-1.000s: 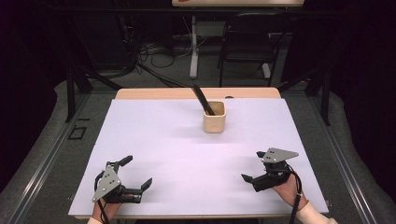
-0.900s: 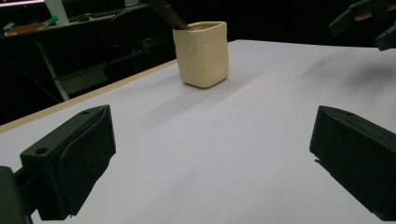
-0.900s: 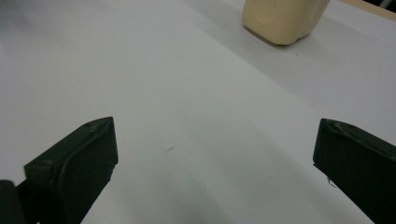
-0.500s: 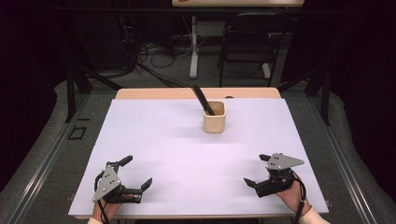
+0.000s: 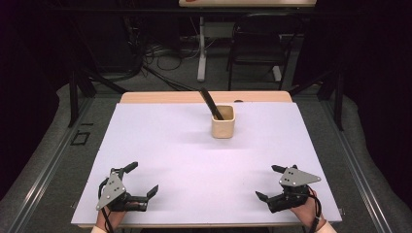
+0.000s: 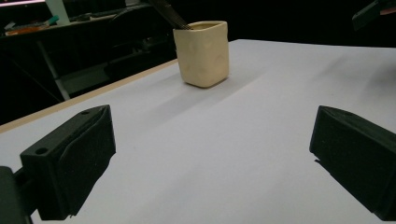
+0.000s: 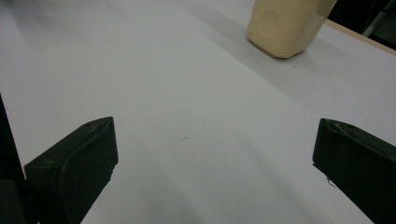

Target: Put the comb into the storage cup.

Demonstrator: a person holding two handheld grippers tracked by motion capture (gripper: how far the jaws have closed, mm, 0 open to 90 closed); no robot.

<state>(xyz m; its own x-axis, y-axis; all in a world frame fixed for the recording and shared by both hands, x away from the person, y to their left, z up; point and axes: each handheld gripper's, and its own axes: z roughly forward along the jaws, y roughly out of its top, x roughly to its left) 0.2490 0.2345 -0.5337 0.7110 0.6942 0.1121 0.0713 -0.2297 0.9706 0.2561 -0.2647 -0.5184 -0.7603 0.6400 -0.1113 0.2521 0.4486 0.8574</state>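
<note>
Near the table's front edge my left claw (image 5: 138, 182) and right claw (image 5: 272, 183) sit released, empty; at twelve o'clock the beige cup (image 5: 223, 121) holding its black utensil (image 5: 211, 102) is untouched, so everything remains.

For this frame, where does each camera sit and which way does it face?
High view: above the near table edge, facing forward and down on the white table; hands hold the left gripper and right gripper.
Left gripper view: low over the table, between its open jaws, facing the cream square cup.
Right gripper view: likewise low, between open jaws.
All three share the cup with its black utensil.
</note>
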